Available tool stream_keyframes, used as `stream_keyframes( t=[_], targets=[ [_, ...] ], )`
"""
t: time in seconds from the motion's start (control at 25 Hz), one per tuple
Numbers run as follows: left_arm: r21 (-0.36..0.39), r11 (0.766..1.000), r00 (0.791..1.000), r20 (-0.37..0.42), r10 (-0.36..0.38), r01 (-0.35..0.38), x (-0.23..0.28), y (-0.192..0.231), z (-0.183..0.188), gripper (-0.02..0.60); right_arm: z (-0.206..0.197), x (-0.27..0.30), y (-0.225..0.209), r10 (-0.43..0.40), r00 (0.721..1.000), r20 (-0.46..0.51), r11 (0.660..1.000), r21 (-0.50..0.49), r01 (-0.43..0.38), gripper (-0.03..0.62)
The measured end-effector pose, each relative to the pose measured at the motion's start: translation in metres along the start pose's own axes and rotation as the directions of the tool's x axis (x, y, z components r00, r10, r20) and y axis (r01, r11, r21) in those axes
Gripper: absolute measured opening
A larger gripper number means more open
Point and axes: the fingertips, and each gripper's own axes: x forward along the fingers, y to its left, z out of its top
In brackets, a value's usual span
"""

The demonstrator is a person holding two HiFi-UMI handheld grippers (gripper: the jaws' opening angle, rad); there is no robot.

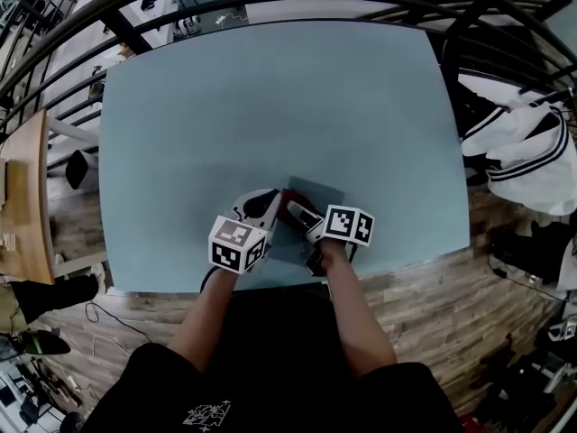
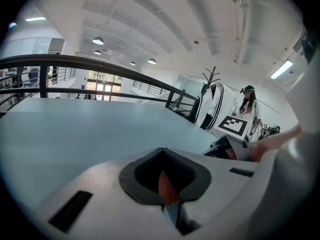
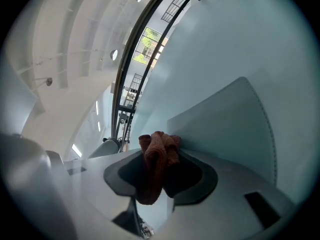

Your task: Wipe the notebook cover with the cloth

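Note:
A grey-blue notebook (image 1: pixel 317 197) lies near the front edge of the pale blue table (image 1: pixel 270 106). My right gripper (image 1: pixel 294 213) is over its left part, shut on a red knitted cloth (image 1: pixel 288 199). In the right gripper view the cloth (image 3: pixel 158 159) bulges out of the closed jaws, and the notebook's cover (image 3: pixel 225 129) stretches just beyond it. My left gripper (image 1: pixel 273 207) sits at the notebook's left edge with its jaws closed. In the left gripper view a thin grey-blue edge and a reddish sliver show in the jaw seam (image 2: pixel 169 204).
A black railing (image 1: pixel 297 12) curves round the table's far side. White and black jackets (image 1: pixel 523 142) hang at the right. A wooden bench (image 1: pixel 22 197) stands at the left, and cables (image 1: pixel 108 318) lie on the plank floor. A person (image 2: pixel 248 106) stands far off.

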Motion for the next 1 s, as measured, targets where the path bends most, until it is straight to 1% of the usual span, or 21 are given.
stream_keyframes(
  t=[0.4, 1.0],
  targets=[
    [0.004, 1.000, 1.000, -0.003, -0.016, 0.016, 0.005, -0.011, 0.001, 0.008, 0.005, -0.026, -0.021, -0.021, 1.000, 0.008, 0.999, 0.024, 0.021, 0.150],
    [0.013, 0.998, 0.998, -0.028, -0.064, 0.065, 0.027, -0.045, -0.006, 0.008, 0.014, -0.073, -0.056, -0.046, 0.998, 0.038, 0.998, 0.049, 0.044, 0.150]
  ],
)
